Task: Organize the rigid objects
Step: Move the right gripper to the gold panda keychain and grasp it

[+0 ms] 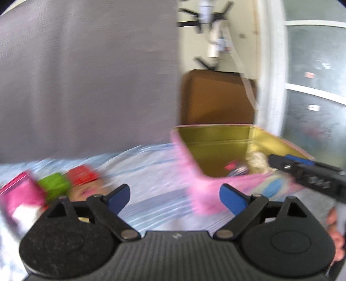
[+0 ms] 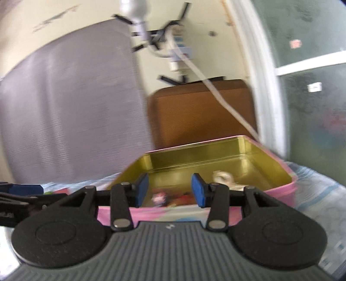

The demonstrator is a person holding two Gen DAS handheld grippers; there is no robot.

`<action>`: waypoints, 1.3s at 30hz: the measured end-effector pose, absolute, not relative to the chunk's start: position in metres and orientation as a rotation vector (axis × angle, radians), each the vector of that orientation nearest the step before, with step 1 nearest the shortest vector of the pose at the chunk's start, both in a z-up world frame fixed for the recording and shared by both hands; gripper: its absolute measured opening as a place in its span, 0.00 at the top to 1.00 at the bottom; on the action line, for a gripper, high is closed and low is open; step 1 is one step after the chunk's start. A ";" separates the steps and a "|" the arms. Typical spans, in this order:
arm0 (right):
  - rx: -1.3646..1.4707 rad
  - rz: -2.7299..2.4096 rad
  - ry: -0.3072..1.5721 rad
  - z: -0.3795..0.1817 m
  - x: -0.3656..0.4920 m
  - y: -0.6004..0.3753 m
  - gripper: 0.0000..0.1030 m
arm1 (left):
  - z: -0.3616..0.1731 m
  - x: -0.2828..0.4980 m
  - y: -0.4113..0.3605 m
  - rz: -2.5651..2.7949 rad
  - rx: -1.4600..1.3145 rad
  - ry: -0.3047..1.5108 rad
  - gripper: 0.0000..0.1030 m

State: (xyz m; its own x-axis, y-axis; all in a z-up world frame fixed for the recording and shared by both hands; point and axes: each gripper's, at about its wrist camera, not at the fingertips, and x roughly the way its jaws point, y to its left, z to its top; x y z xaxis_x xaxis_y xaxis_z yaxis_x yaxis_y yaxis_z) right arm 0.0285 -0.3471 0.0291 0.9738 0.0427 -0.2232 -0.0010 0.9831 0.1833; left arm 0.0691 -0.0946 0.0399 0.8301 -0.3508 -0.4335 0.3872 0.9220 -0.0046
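Observation:
A pink tin with a gold inside stands open on the light blue sheet. In it lie a cream object and small red pieces. My left gripper is open wide just short of the tin's near left corner, nothing between its pads. Blurred pink, green and red objects lie on the sheet to its left. My right gripper hovers over the tin's near wall, jaws half apart and empty. Behind it lie a small figure and the cream object.
A grey ribbed panel rises behind the bed. A brown cardboard box stands behind the tin, with a window to its right. Cables and a lamp hang on the wall. A hand shows at the lower right.

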 end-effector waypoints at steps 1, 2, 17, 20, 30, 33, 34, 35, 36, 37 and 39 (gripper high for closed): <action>0.180 0.051 0.235 0.028 0.027 -0.337 0.55 | 0.036 0.068 -0.081 -0.359 0.083 0.451 0.10; 0.176 0.082 0.245 0.027 0.025 -0.327 0.55 | 0.032 0.066 -0.068 -0.325 0.080 0.455 0.10; 0.071 0.328 0.384 0.002 0.047 -0.200 0.55 | -0.005 0.065 0.043 -0.105 -0.029 0.454 0.09; 0.058 0.329 0.426 -0.008 0.051 -0.192 0.55 | -0.005 0.059 0.047 -0.112 -0.047 0.430 0.09; 0.049 0.386 0.481 -0.008 0.087 -0.171 0.55 | -0.004 0.051 0.052 -0.105 -0.102 0.357 0.07; 0.015 0.436 0.497 -0.009 0.099 -0.155 0.55 | -0.003 0.049 0.059 -0.099 -0.142 0.340 0.05; 0.005 0.455 0.507 -0.010 0.103 -0.150 0.55 | -0.003 0.049 0.062 -0.098 -0.159 0.338 0.05; -0.003 0.472 0.525 -0.011 0.108 -0.145 0.54 | -0.003 0.050 0.064 -0.096 -0.174 0.339 0.05; -0.004 0.491 0.550 -0.012 0.114 -0.140 0.54 | -0.003 0.050 0.066 -0.095 -0.188 0.340 0.05; -0.004 0.497 0.559 -0.013 0.119 -0.137 0.54 | -0.003 0.050 0.067 -0.095 -0.198 0.341 0.05; -0.019 0.492 0.599 -0.015 0.132 -0.129 0.52 | -0.003 0.052 0.069 -0.095 -0.208 0.347 0.05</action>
State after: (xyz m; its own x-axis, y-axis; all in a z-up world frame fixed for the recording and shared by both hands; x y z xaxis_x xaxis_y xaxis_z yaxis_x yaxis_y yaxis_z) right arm 0.1319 -0.1289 -0.0152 0.7142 0.4391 -0.5451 -0.4498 0.8846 0.1234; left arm 0.0517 0.0688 -0.0029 0.9364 -0.1279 -0.3269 0.0569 0.9743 -0.2180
